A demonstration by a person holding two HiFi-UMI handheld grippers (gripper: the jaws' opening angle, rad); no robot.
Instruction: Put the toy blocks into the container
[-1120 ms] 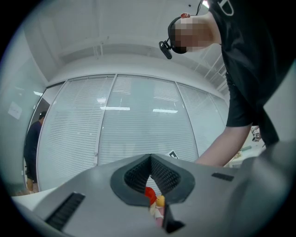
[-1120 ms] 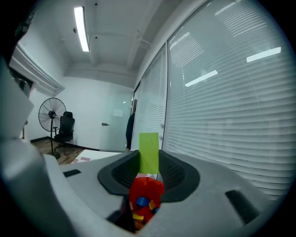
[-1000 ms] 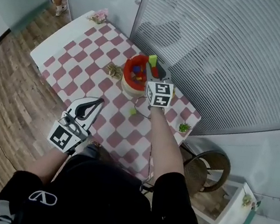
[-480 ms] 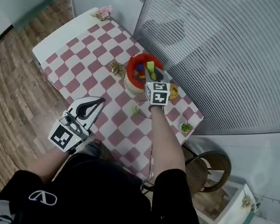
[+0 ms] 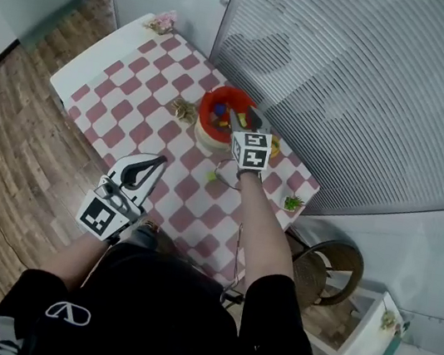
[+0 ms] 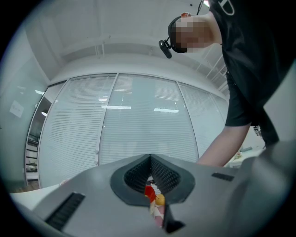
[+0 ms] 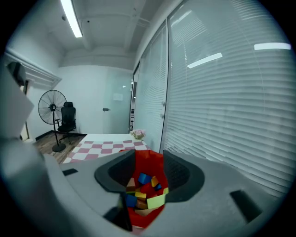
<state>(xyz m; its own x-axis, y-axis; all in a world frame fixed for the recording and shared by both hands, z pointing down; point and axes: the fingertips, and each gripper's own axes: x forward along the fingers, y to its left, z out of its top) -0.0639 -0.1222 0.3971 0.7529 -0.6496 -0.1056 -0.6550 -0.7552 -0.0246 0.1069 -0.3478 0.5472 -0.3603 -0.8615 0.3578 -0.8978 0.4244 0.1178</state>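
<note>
The red container (image 7: 148,162) stands upright just beyond the right gripper (image 5: 253,122), whose jaws have just been opening. Mixed-colour toy blocks (image 7: 143,178) lie heaped inside. A lime block (image 7: 156,201) lies nearest, loose between the jaws.

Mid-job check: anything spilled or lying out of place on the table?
A small green piece, likely a block, lies loose on the cloth on the near side of the red container. A yellow piece sits beside the container, also outside it. Nothing looks tipped or damaged.
</note>
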